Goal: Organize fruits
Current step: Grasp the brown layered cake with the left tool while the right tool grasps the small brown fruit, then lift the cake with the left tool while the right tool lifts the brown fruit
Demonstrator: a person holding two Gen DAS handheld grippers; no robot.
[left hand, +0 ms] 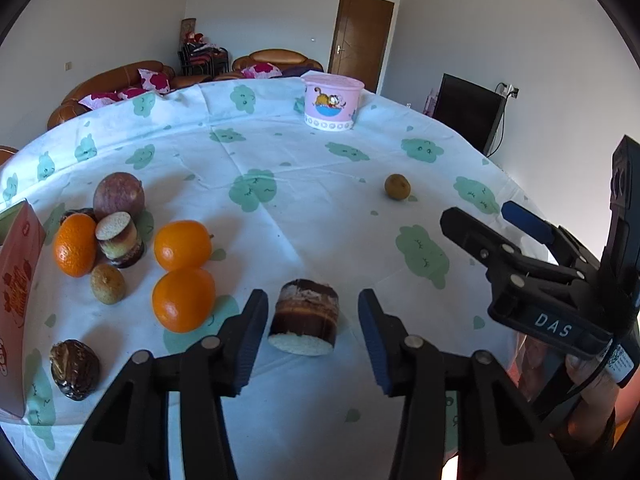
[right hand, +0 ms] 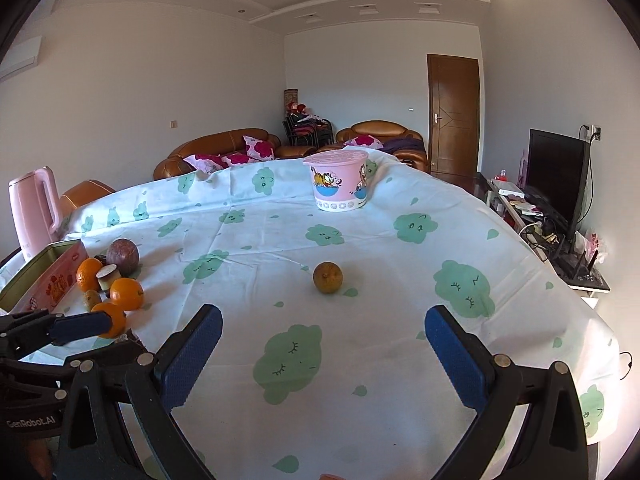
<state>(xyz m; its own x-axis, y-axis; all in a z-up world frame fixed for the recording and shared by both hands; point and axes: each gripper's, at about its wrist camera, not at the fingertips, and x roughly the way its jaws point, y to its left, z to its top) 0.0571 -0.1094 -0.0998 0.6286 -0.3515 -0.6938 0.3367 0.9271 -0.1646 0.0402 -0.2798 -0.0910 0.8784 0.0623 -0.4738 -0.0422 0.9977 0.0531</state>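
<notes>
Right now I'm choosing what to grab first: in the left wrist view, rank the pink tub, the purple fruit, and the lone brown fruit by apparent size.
1. pink tub
2. purple fruit, though it lies nearer the camera, so the gap is unsure
3. lone brown fruit

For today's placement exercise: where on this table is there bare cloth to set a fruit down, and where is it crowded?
Free: the cloth between the pink tub and the lone brown fruit, and the near right side. Crowded: the left, where oranges cluster beside the tin box.
</notes>
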